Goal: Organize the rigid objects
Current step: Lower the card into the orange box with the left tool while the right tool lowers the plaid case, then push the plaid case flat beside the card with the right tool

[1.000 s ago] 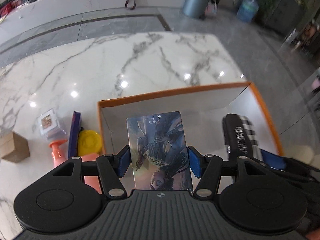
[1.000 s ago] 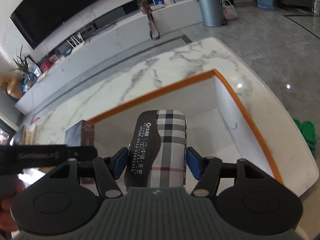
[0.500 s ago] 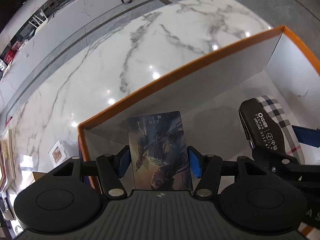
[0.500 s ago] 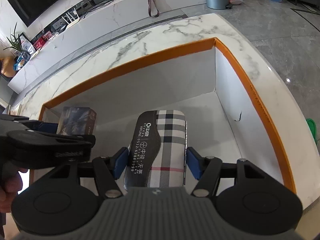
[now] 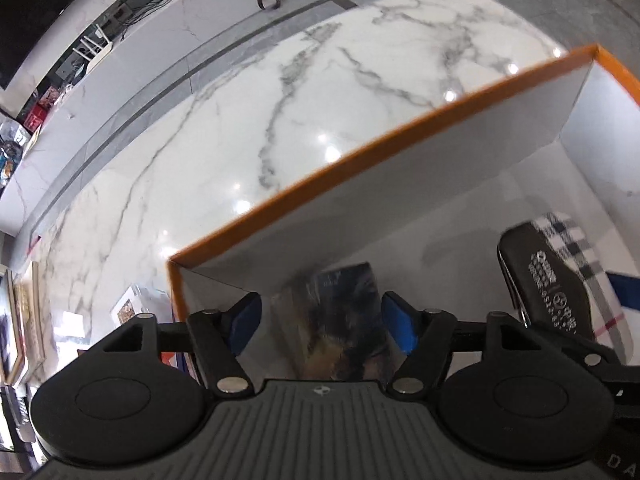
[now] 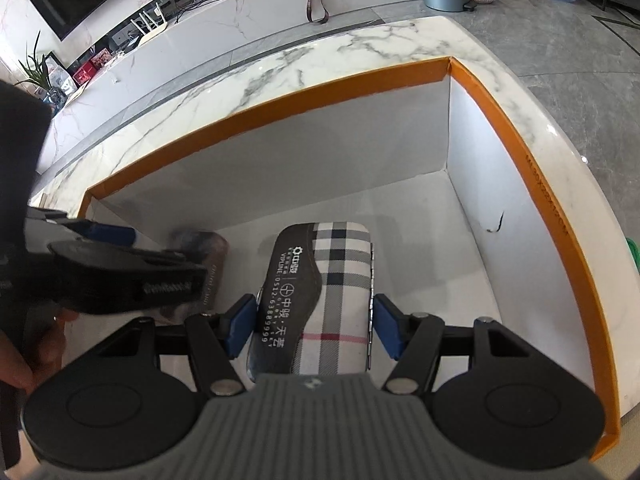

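Your left gripper (image 5: pixel 321 322) is down inside the orange-rimmed box (image 5: pixel 404 130) near its left corner, and its jaws have just been opening: the blue pads (image 5: pixel 244 320) now stand clear of the dark illustrated card box (image 5: pixel 340 320), with a gap on each side. That card box looks blurred and sits between the pads, low against the box's white far wall; I can't tell whether it's resting on the floor of the box yet. Your right gripper (image 6: pixel 312 330) is inside the same box, further right, with both pads pinching the sides of the plaid glasses case (image 6: pixel 324 284), which points away from you toward the far wall. The case and the card box are near each other but apart. The box sits on the white marble worktop (image 5: pixel 240 128), and your fingers (image 6: pixel 38 344) show at the left edge of the right view.
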